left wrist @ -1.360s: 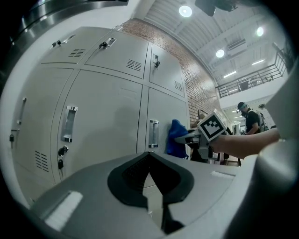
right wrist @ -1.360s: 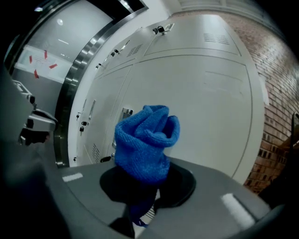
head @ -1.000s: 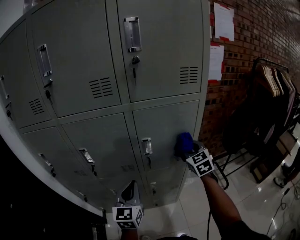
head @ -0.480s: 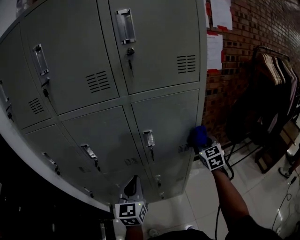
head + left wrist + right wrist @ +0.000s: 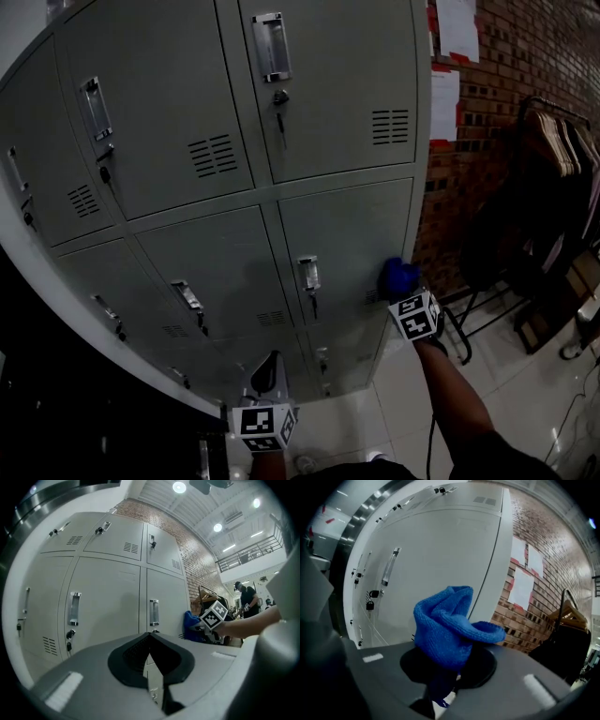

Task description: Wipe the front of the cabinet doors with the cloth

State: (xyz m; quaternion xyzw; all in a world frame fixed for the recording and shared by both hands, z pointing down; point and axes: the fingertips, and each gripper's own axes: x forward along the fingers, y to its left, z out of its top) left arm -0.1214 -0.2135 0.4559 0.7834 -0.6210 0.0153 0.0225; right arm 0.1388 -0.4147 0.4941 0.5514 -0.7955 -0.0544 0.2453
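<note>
By the right edge of a door [image 5: 347, 253], the right tongs [image 5: 445, 686] pinched the blue cloth [image 5: 450, 625], bunched at or just off the panel. Most of the door lay to their left; the left tongs [image 5: 152, 667], pressed together and empty, hung lower, well apart

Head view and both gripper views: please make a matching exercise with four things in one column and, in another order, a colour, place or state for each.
Things:
1. cloth
2. left gripper
3. cabinet doors
4. brick wall

Descriptions:
a. grey, with metal handles
b. shut, with nothing between its jaws
c. blue, clamped in the right gripper
d. to the right of the doors, bearing white papers

Pairs: 1-c, 2-b, 3-a, 4-d.
</note>
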